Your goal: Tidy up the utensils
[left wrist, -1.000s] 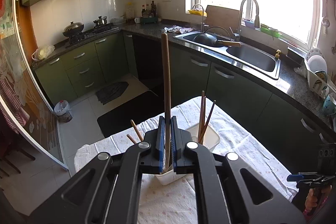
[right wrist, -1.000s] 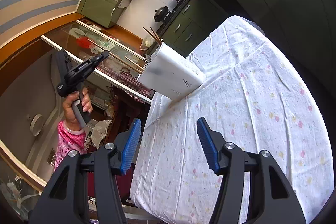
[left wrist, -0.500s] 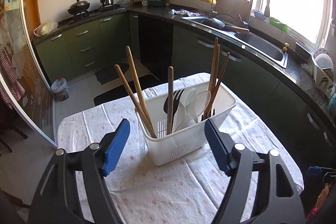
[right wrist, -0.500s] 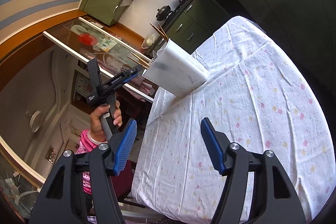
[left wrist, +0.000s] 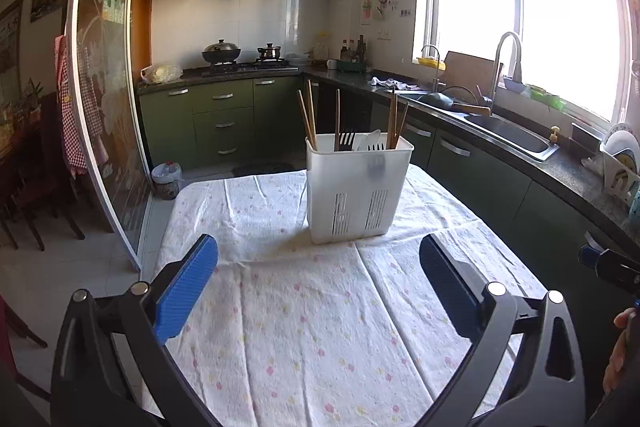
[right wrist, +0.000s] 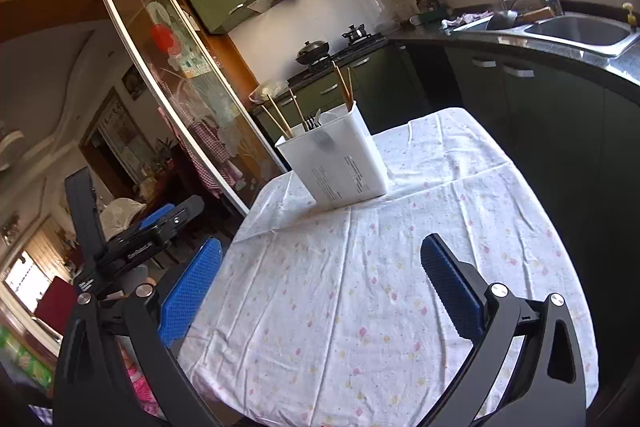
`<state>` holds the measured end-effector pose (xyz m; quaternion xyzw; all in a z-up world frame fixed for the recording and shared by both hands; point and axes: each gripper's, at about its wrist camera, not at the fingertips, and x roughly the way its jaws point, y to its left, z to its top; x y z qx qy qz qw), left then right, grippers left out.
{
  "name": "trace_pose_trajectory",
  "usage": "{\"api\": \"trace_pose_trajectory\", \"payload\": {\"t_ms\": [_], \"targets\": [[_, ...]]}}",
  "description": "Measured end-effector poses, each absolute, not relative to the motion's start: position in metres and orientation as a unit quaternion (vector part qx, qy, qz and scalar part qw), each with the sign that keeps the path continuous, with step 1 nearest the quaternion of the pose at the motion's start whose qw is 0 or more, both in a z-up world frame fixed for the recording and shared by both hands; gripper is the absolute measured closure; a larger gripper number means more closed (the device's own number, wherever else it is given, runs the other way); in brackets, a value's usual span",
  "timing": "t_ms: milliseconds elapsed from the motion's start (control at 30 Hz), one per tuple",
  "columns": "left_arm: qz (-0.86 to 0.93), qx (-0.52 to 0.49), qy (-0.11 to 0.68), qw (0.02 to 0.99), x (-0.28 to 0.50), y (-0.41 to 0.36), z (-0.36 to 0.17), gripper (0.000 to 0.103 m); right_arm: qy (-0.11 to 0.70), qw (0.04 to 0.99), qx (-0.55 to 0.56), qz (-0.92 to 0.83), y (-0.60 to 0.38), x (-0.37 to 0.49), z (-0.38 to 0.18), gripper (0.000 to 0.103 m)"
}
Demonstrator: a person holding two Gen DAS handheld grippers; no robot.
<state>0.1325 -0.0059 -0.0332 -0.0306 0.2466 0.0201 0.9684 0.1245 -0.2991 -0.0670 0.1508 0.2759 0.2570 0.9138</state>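
Left wrist view: the left gripper [left wrist: 318, 285] has its jaws opening wide, nothing between them, above the flowered tablecloth [left wrist: 320, 339]. The right gripper [right wrist: 320, 285] is likewise opening and empty. Farther along the table, the white utensil holder [left wrist: 358, 193] stands upright, holding chopsticks [left wrist: 308, 119] and forks [left wrist: 347, 141].

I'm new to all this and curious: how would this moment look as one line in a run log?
left gripper: opening, nothing between jaws | right gripper: opening, nothing between jaws | white caddy: upright on tablecloth, holding chopsticks, forks
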Motion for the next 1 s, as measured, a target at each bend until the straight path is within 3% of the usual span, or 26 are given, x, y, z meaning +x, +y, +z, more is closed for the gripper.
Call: {"api": "trace_pose_trajectory", "payload": {"t_ms": [233, 467, 733, 1000], "targets": [[0.064, -0.018, 0.251, 0.966, 0.077, 0.003, -0.050, 0.007, 0.206, 0.955, 0.092, 0.192, -0.287, 0.083, -0.060, 0.005], [0.074, 0.000, 0.231, 0.970, 0.038, -0.001, -0.043, 0.007, 0.199, 0.964, 0.060, 0.167, -0.294, 0.047, -0.057, 0.005], [0.064, 0.002, 0.210, 0.976, 0.018, -0.011, -0.025, 0.007, 0.135, 0.978, 0.045, 0.152, -0.297, 0.007, -0.048, 0.005], [0.079, -0.013, 0.203, 0.976, 0.012, -0.009, -0.014, 0.007, 0.142, 0.973, 0.055, 0.174, -0.295, 0.007, -0.047, 0.005]]}}
